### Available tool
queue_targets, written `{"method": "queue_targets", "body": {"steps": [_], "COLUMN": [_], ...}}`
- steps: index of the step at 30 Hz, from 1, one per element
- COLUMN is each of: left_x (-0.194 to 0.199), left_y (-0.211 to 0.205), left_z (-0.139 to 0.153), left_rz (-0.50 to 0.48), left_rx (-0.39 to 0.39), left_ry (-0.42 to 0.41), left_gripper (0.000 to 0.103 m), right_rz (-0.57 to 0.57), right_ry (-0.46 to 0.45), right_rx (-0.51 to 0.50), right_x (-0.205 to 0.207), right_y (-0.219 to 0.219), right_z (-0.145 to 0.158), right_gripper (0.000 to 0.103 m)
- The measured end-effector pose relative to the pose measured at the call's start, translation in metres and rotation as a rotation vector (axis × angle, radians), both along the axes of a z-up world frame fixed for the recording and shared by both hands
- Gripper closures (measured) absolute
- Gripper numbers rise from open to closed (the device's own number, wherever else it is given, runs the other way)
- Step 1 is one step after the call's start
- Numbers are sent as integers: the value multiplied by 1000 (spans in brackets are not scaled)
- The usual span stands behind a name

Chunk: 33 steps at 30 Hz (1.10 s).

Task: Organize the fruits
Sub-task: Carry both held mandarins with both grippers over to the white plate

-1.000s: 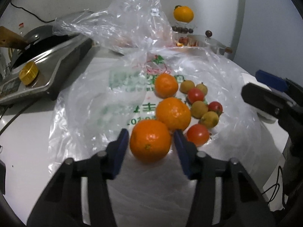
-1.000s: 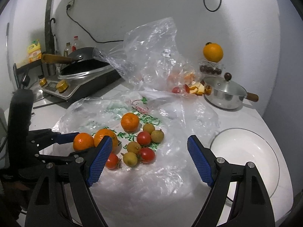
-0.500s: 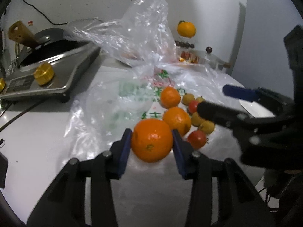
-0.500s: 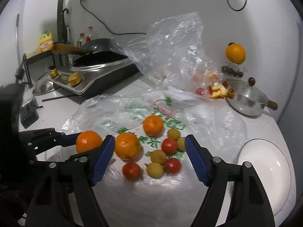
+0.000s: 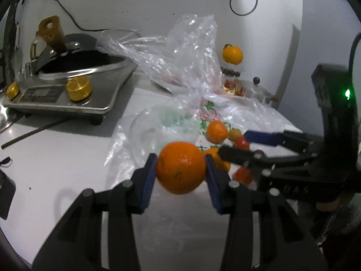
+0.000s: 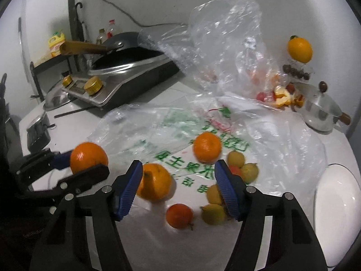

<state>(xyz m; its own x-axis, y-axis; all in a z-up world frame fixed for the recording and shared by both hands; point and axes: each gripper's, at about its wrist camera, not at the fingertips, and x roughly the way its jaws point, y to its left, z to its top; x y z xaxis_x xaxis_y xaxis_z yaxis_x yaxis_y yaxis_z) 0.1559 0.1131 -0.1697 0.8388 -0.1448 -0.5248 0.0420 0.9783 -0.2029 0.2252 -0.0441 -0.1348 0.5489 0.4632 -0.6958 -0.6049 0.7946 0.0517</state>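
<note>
My left claw [image 5: 181,169] grips an orange [image 5: 181,167] tight, up off the bench [image 5: 56,158]. My right claw [image 6: 178,181] is closing with nothing pinched yet, above a second orange [image 6: 155,185] lying on the bag [image 6: 282,140] among little fruits.

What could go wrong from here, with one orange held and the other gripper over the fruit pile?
The right gripper, jaws closing, might knock the small fruits rolling. It works close to the left gripper, so they could collide. The held orange sits at the pad tips and may slip.
</note>
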Motion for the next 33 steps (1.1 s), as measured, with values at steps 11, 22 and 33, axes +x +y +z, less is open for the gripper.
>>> {"method": "queue_targets", "body": {"steps": [11, 22, 33], "left_x": [-14, -25, -33], "left_y": [11, 1, -36], "left_z": [5, 14, 28], "left_rz": [26, 35, 5], "left_rx": [-10, 14, 39], "left_ry": [-18, -34, -59], "left_gripper": [60, 60, 60], "right_rz": [74, 69, 19], "right_ry": [97, 38, -43], "right_rx": [-67, -55, 23], "right_x": [1, -11, -31], "right_y": [27, 19, -32], "right_z": [-25, -17, 19], "right_gripper": [46, 55, 55]}}
